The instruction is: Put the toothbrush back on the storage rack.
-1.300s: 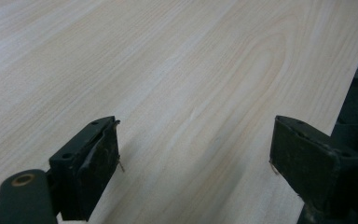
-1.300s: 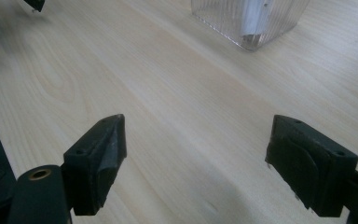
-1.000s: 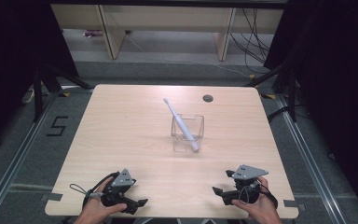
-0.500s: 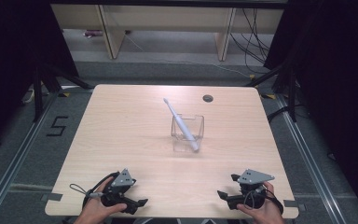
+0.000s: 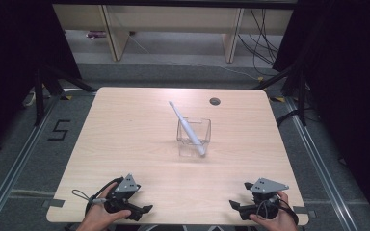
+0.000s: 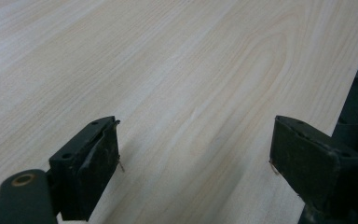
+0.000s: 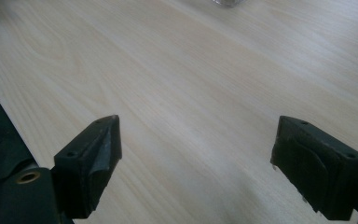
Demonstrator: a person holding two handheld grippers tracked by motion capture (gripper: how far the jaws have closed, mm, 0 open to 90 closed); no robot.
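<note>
High view: risking a tip-over of the clear cup [image 5: 193, 137] by nudging the white toothbrush [image 5: 188, 129], leaning out toward 11 o'clock with its thick end down in the cup. Sitting near the counter [image 5: 125, 130] centre, well apart from both claws. Left claw [image 5: 144, 210] resting at 7 o'clock, right claw [image 5: 234, 206] at 5 o'clock.

Left gripper view: gaping wide, gripping nothing.

Right gripper view: just been opening, standing wide, nothing between; glimpsing the cup at 12 o'clock.

White toothbrush [image 5: 187, 128], clear cup [image 5: 193, 138], pale wood-grain table [image 5: 125, 130].
</note>
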